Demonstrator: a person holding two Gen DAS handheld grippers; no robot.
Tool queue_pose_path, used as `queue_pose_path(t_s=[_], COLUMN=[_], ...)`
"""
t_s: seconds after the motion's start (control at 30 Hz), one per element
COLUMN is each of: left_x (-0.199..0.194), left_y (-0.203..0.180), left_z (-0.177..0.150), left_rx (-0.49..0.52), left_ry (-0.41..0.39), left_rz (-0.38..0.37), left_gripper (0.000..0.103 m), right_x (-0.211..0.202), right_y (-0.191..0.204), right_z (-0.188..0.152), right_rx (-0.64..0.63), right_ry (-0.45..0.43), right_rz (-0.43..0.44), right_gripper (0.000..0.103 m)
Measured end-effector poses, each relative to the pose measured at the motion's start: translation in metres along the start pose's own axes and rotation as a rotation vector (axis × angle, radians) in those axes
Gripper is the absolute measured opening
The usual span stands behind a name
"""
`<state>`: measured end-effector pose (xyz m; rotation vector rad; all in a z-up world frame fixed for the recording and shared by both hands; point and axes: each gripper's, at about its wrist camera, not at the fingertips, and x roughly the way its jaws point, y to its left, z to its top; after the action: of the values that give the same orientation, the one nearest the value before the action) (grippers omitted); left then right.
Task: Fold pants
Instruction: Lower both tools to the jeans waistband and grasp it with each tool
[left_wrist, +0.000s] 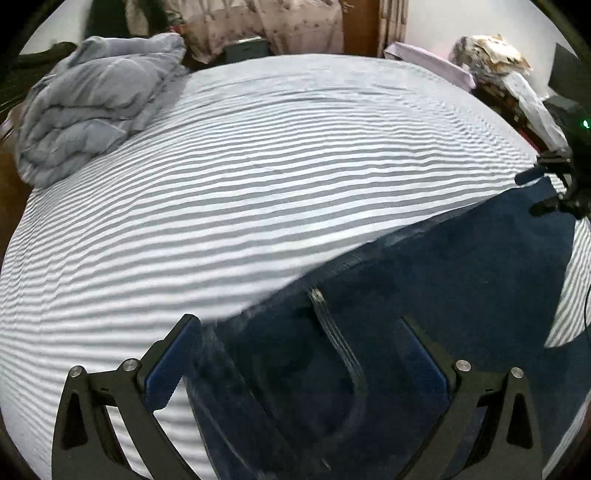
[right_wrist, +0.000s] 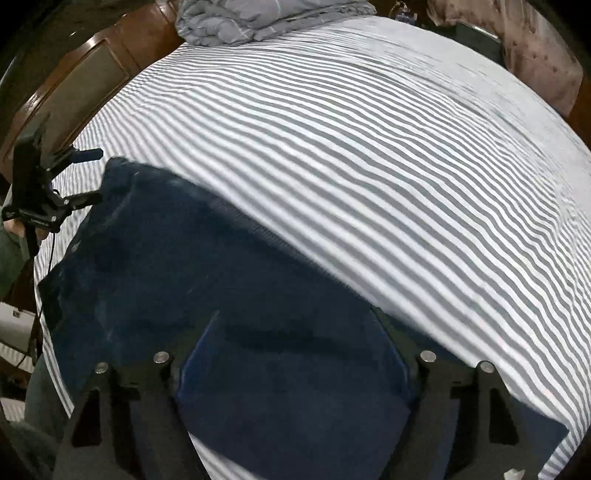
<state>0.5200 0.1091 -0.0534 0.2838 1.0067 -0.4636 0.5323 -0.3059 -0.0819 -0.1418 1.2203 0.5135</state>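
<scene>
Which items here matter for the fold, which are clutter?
Job: navy pants, left gripper, right gripper, both open over the pants.
Lying about: grey duvet, lilac pillow; all rest on the striped sheet.

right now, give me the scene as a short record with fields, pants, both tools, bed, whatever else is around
pants: dark navy pants, spread flat on the bed near its close edge
left tool: left tool, fingers wide apart, over the pants, nothing clamped
right tool: right tool, fingers wide apart, over the pants, nothing clamped
surface: bed with grey and white striped sheet
also on bed: crumpled grey duvet at a far corner
fold state: no finished fold visible
</scene>
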Motion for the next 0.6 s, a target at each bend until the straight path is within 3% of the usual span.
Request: queue_pose_path(t_s=[0.2,0.4,0.6], left_x=[0.034,0.055,0.067], left_y=[0.042,0.072,0.090], left_z=[0.011,-0.004,-0.019], left_rx=[-0.016,0.020,-0.087], left_ry=[0.062,0.174,0.150], left_rz=[-0.030,-0.163,-0.212], left_gripper=[0.101,0.097,0.096], right_x=[0.026,0.048,0.059], right_y=[-0.025,-0.044,-0.050], right_z=[0.019,0.028,0.033], right_rx=[0.011,-0.014,-0.037], right_ry=[0.025,0.097,0.115], right_rz=[0.032,0.093,0.110], right_gripper=[0.076,0.076,0.076])
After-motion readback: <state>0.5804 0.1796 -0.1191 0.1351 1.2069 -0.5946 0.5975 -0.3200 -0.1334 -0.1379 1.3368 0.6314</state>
